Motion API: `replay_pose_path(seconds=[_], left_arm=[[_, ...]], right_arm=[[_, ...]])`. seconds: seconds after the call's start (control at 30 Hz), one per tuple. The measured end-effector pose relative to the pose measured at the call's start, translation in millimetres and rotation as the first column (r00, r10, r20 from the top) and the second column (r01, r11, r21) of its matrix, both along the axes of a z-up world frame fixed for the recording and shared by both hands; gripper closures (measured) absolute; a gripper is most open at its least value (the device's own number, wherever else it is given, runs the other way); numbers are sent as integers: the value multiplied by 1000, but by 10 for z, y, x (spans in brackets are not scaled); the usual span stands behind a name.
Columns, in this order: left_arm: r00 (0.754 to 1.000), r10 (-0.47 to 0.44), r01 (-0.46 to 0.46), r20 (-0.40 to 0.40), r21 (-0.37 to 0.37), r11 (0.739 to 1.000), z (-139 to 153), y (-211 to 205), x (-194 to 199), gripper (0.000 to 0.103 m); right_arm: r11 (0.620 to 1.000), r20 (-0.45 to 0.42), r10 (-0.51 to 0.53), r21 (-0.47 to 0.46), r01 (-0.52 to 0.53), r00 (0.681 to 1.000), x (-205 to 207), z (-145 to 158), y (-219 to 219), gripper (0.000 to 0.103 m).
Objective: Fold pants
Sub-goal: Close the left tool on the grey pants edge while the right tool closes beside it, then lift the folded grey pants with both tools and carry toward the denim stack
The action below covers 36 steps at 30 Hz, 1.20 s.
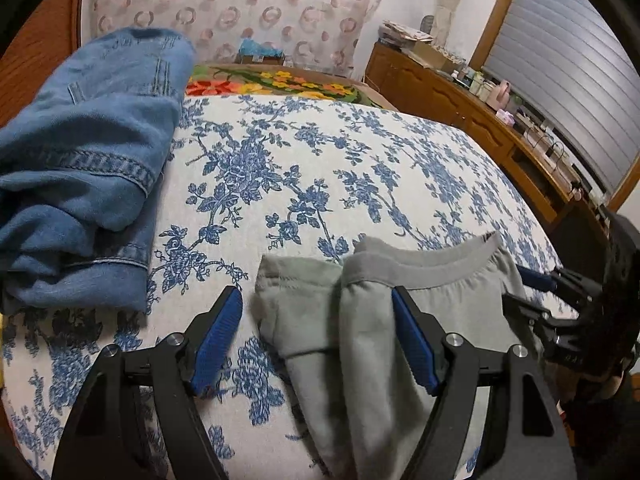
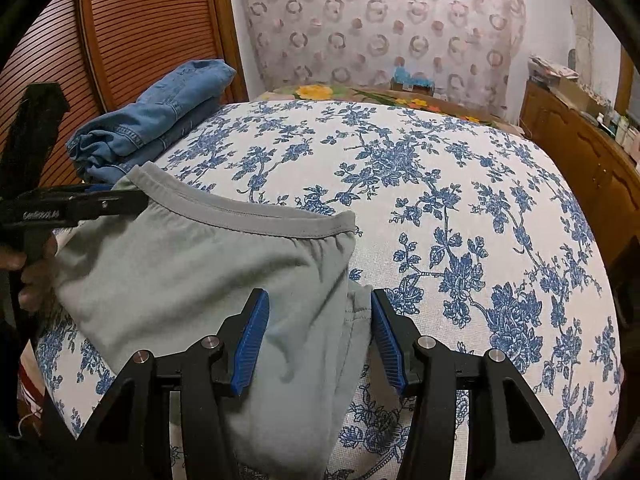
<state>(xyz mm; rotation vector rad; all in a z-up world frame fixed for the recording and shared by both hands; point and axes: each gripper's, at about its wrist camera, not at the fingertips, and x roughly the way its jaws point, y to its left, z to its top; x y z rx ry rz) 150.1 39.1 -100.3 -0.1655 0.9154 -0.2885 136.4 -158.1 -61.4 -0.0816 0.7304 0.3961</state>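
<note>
Grey sweatpants (image 1: 360, 320) lie on bed w/ blue-floral sheet (image 1: 280, 168), waistband away from the person. Left tongs (image 1: 318, 312) open, straddling a fabric fold; right tongs (image 2: 320, 312) open over waist edge. Folded jeans (image 1: 80, 168) at bed's left side.

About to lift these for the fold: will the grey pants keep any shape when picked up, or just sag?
Probably sag: the grey pants lie in soft bunched folds and drape off the bed's near edge. Likely light, since the knit looks thin. The elastic waistband holds a curve, so it may stay somewhat firmer.
</note>
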Motion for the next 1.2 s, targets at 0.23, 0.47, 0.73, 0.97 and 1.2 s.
replay_pose_path(seconds=[0.23, 0.47, 0.73, 0.97, 1.2], left_arm=[[1000, -6, 5, 12, 27, 1000, -9, -37, -1, 43], [998, -60, 60, 9, -23, 998, 11, -94, -57, 82], [991, -77, 81, 109, -25, 996, 325, -178, -326, 90], [972, -81, 86, 222, -16, 996, 690, -246, -571, 90], [952, -73, 77, 298, -1, 997, 942, -254, -652, 90]], right_arm=[[1000, -1, -4, 1, 4, 1000, -7, 0, 2, 49], [1000, -11, -12, 0, 12, 1000, 10, 16, 20, 50], [997, -30, 44, 59, -43, 999, -22, 47, -1, 90], [995, 54, 36, 90, -40, 998, -221, 236, -96, 91], [997, 133, 40, 62, -48, 990, -403, 477, -123, 91]])
